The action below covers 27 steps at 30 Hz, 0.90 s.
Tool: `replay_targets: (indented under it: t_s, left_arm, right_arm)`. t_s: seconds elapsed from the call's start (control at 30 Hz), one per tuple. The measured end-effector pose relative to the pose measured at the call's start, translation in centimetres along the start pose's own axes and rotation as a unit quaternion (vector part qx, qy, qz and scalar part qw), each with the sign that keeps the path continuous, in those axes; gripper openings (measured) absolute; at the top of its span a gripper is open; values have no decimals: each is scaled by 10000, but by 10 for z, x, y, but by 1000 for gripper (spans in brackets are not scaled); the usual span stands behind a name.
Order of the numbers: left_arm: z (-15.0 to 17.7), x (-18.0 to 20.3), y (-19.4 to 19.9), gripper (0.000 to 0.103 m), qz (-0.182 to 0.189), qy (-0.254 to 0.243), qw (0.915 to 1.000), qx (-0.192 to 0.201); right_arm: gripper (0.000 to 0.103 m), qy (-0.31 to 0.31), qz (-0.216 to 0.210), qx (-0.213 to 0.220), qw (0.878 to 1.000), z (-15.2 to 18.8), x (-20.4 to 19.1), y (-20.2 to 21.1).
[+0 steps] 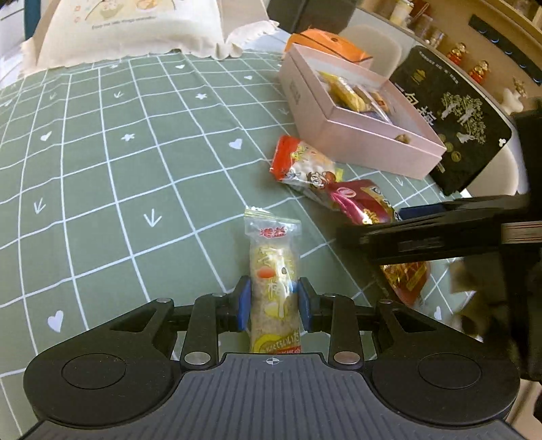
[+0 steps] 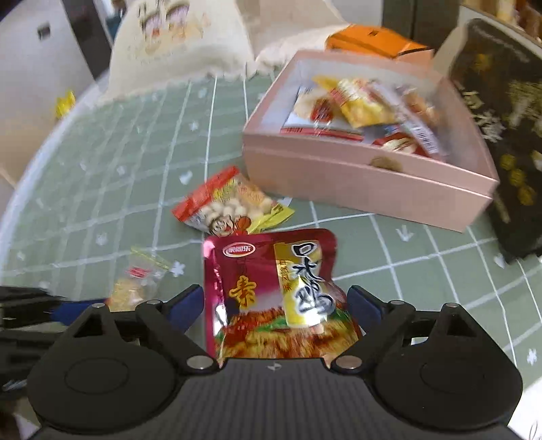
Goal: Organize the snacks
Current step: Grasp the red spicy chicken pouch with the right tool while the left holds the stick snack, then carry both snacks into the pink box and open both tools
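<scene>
My left gripper [image 1: 273, 301] is shut on a clear-wrapped yellow snack bar [image 1: 273, 267], which stands up between the blue pads. My right gripper [image 2: 275, 301] is shut on a maroon snack pouch [image 2: 271, 291]; this pouch also shows in the left wrist view [image 1: 362, 203], under the right gripper's dark body. A red and white snack bag [image 1: 305, 162] lies on the green tablecloth, also in the right wrist view [image 2: 227, 203]. An open pink box [image 1: 359, 135] holding several snack packets stands behind it, also in the right wrist view [image 2: 366, 182].
A black box lid [image 1: 450, 125] lies right of the pink box. An orange box [image 1: 325, 44] and a cream cushion [image 1: 128, 30] sit at the back. The checked green tablecloth [image 1: 118, 169] stretches to the left.
</scene>
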<state>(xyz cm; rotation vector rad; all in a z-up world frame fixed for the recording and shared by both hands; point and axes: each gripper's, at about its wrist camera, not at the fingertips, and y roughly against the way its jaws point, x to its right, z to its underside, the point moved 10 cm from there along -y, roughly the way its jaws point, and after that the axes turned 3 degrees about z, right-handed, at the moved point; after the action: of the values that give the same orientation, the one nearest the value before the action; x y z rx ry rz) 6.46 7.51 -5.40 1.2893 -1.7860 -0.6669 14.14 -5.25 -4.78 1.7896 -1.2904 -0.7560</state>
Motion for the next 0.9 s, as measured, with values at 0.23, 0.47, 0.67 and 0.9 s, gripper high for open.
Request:
replay_targets:
  t_s: [0.23, 0.47, 0.67, 0.9]
  left_arm:
    - [-1, 1, -2, 34, 2, 14, 10000, 28]
    - [-5, 1, -5, 35, 119, 45, 9998, 165]
    - [-12, 12, -13, 33, 261, -423, 9987, 131]
    - [-93, 66, 68, 33, 1405, -340, 9804, 1335]
  right_arm:
    - [80, 200, 308, -172, 9992, 3, 1, -10]
    - [70, -356, -22, 114, 9993, 13, 15, 53]
    - [70, -321, 449, 575, 9968, 9, 41, 103]
    - [71, -597, 903, 831, 9906, 17, 90, 143]
